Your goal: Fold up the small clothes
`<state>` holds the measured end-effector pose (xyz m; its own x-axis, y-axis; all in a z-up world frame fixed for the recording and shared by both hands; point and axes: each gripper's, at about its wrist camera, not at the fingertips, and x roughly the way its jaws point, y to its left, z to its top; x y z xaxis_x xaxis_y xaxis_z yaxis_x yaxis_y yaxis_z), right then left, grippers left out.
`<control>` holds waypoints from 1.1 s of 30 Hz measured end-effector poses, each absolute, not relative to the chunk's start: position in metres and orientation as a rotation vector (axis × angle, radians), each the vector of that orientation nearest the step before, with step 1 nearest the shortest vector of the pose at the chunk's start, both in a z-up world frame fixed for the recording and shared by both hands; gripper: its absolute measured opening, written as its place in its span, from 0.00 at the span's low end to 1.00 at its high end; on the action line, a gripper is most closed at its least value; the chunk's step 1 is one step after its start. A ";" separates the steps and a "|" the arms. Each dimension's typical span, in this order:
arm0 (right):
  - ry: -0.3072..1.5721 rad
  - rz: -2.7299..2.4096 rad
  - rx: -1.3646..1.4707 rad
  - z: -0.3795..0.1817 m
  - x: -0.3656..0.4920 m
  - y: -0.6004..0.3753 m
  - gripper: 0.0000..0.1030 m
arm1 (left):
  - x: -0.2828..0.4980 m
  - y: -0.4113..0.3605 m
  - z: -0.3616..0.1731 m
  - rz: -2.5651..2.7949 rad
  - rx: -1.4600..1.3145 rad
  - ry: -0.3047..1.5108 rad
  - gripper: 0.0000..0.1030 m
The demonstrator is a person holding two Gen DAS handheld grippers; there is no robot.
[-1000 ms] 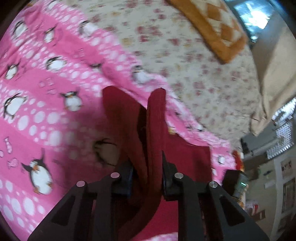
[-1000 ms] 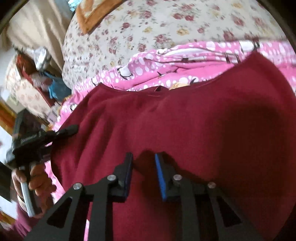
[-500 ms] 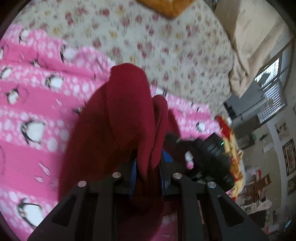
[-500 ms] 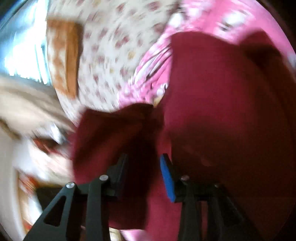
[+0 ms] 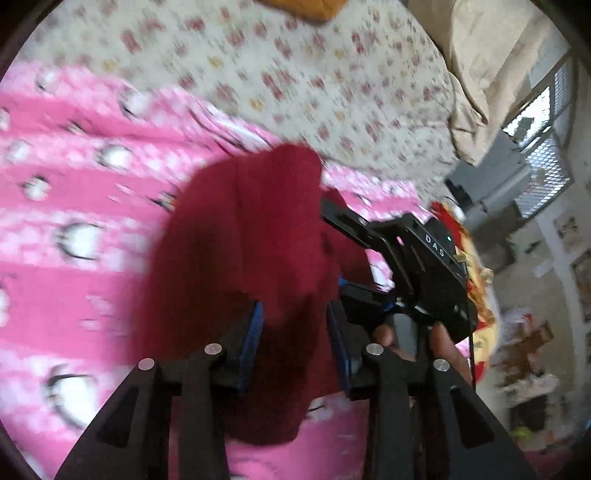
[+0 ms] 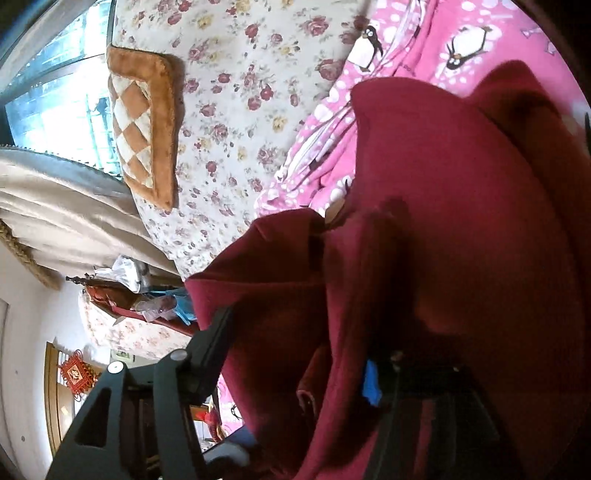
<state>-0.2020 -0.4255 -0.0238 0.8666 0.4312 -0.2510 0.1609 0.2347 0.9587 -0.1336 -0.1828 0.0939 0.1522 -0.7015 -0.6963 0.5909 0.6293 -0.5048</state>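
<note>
The dark red garment lay bunched on the penguin blanket, rising straight ahead between the left gripper, whose jaws had just been parting. The right gripper, nearer its right side, had been spreading too, cloth draped between.

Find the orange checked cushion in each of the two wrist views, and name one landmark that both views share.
Left wrist view: the cushion is cut off at the top edge, just right of centre.
Right wrist view: the cushion lies upper left, whole, beside the window.
Shared landmark: the floral sheet under it.
</note>
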 end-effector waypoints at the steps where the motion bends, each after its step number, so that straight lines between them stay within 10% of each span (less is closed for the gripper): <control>1: 0.525 0.198 1.346 -0.023 -0.201 -0.427 0.60 | -0.134 -0.176 0.098 -0.891 -0.105 1.039 0.15; 20: 0.621 0.102 1.027 0.005 -0.211 -0.393 0.77 | -0.129 -0.174 0.056 -0.684 0.008 1.079 0.15; 25: 0.740 0.021 0.706 0.016 -0.198 -0.366 0.30 | -0.127 -0.169 0.060 -0.667 -0.021 1.080 0.15; 33: 0.713 0.024 0.574 0.052 -0.198 -0.370 0.18 | -0.129 -0.159 0.083 -0.691 -0.105 0.999 0.17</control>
